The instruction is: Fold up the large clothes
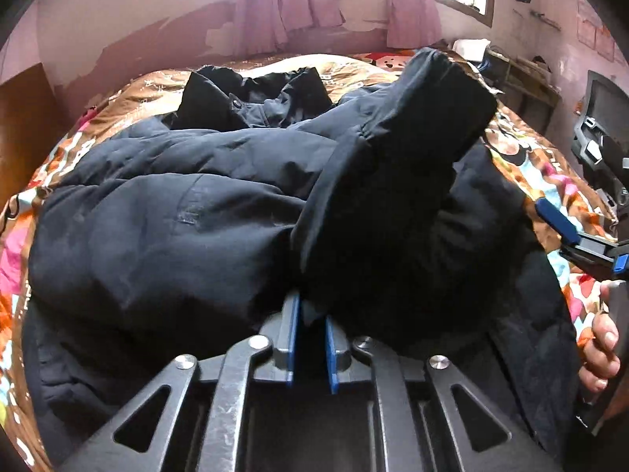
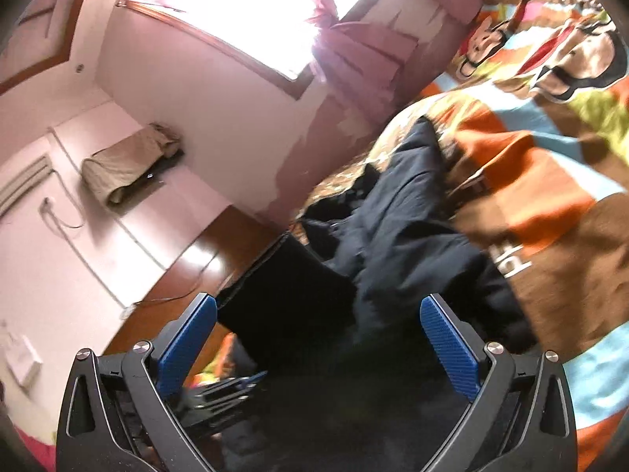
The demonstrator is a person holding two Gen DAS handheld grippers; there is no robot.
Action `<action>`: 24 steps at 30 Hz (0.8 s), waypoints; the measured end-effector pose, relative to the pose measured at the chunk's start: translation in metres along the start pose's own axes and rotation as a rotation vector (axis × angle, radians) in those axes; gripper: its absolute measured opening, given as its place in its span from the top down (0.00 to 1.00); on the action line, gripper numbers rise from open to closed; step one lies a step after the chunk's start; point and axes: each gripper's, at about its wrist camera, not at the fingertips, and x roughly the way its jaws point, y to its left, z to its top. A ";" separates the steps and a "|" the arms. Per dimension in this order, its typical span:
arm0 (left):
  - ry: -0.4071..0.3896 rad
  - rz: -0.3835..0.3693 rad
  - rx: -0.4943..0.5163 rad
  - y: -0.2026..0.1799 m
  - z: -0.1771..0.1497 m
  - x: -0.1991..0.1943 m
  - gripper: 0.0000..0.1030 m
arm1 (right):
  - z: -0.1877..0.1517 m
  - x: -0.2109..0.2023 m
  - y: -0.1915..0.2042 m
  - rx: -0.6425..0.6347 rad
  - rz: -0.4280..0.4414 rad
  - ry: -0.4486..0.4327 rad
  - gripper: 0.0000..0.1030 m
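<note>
Two tongs: my left tongs [image 1: 310, 338] are pinching the jacket [image 1: 165, 204] sleeve [image 1: 393, 181] for folding across the jacket; my right tongs [image 2: 318, 338] are hovering spread beside it.

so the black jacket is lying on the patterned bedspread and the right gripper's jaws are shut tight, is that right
Not quite. The black jacket does lie on the patterned bedspread, but the right gripper is open: the right wrist view shows its blue pads standing wide apart, pressing on nothing.
</note>
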 end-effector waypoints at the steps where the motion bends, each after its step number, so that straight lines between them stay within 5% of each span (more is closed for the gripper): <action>1: 0.004 -0.019 0.000 0.000 -0.002 -0.001 0.67 | -0.003 0.002 0.000 0.002 0.011 0.013 0.01; 4: -0.008 -0.095 0.014 -0.007 -0.010 -0.009 0.22 | -0.011 0.017 -0.001 0.045 0.076 0.057 0.01; 7: -0.033 -0.081 0.056 -0.014 -0.021 -0.021 0.21 | -0.019 0.027 -0.008 0.110 0.125 0.091 0.01; 11: -0.023 -0.045 0.023 -0.004 -0.034 -0.036 0.21 | -0.029 0.037 -0.014 0.129 0.058 0.129 0.05; 14: -0.027 0.000 -0.045 0.019 -0.038 -0.046 0.21 | -0.039 0.048 -0.008 0.065 -0.064 0.174 0.36; 16: -0.031 0.036 -0.125 0.040 -0.041 -0.056 0.21 | -0.045 0.054 -0.007 0.063 -0.087 0.195 0.75; 18: -0.038 0.068 -0.181 0.057 -0.048 -0.068 0.21 | -0.048 0.054 -0.007 0.069 -0.125 0.188 0.89; 24: -0.064 0.147 -0.242 0.105 -0.071 -0.096 0.21 | -0.041 0.031 0.006 -0.011 -0.202 0.067 0.94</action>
